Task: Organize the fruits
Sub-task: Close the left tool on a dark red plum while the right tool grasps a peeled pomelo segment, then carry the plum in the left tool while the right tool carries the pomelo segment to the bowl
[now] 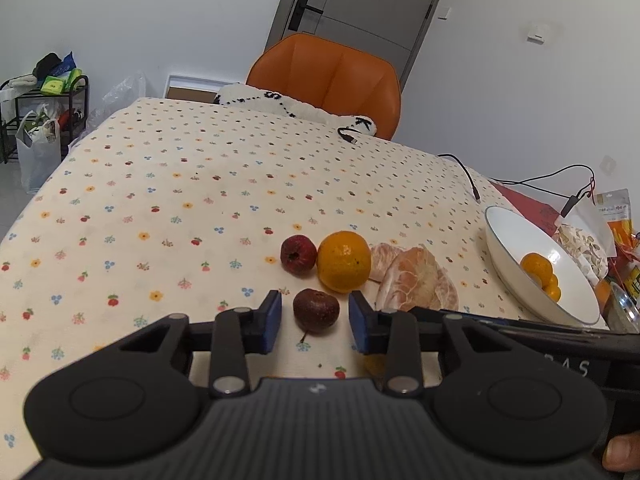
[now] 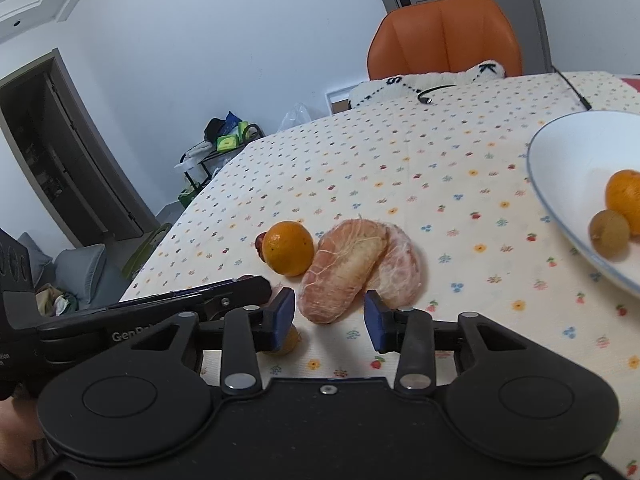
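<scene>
- In the left wrist view, the left gripper (image 1: 315, 322) sits low in the centre of the frame, its blue pads apart on either side of a dark red fruit (image 1: 316, 311) that lies on the flowered tablecloth (image 1: 168, 184).
- A narrow gap shows between each pad and the dark red fruit, so the pads do not press on it.
- Just above it in the frame lie a second red fruit (image 1: 298, 255) and an orange (image 1: 343, 261), touching each other, with peeled pomelo segments (image 1: 412, 282) just right of the orange.
- At the right edge, a white plate (image 1: 516, 236) holds small oranges (image 1: 541, 272).
- An orange chair (image 1: 332, 80) stands beyond the table at upper centre, and a black cable (image 1: 464, 172) trails across the cloth on the right.
- In the right wrist view, the right gripper (image 2: 330, 316) is low in the centre, jaws apart, with the near end of the pomelo segments (image 2: 344, 272) between the blue pads; space shows on both sides, so nothing is clamped.
- The orange (image 2: 289, 248) lies left of the segments, and a small yellowish fruit (image 2: 290, 342) peeks out behind the left pad.
- The white plate (image 2: 560, 152) fills the right edge, holding an orange and a small tan fruit (image 2: 610, 234).
- The left gripper's black body reaches in from the left edge of this view.
</scene>
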The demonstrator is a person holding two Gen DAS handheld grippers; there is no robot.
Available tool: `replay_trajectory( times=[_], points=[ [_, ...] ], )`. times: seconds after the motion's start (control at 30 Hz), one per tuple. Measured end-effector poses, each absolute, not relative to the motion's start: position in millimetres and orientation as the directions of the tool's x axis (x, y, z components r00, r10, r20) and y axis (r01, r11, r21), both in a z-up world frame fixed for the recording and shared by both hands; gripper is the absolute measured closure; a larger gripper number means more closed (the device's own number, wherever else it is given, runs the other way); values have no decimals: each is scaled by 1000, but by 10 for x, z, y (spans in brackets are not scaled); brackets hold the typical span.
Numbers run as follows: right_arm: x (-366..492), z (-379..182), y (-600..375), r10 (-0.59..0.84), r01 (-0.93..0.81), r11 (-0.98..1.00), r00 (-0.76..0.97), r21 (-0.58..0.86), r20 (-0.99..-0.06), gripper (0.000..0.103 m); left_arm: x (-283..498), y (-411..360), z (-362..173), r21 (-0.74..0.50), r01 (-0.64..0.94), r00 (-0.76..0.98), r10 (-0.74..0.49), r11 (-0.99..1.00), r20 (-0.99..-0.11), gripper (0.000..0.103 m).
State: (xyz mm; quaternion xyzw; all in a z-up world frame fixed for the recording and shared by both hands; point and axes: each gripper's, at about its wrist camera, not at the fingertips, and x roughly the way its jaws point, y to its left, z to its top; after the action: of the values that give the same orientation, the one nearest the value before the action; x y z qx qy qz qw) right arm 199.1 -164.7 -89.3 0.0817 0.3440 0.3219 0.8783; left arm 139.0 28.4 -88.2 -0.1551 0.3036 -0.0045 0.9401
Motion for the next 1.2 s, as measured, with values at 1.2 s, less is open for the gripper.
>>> replay_trajectory(
  times=[1.2],
  points=[
    [1983, -840, -1406, 550, -525, 821, 624, 224, -554, 73, 1295, 380, -715, -316, -80, 837, -108, 945, -536, 80]
  ],
)
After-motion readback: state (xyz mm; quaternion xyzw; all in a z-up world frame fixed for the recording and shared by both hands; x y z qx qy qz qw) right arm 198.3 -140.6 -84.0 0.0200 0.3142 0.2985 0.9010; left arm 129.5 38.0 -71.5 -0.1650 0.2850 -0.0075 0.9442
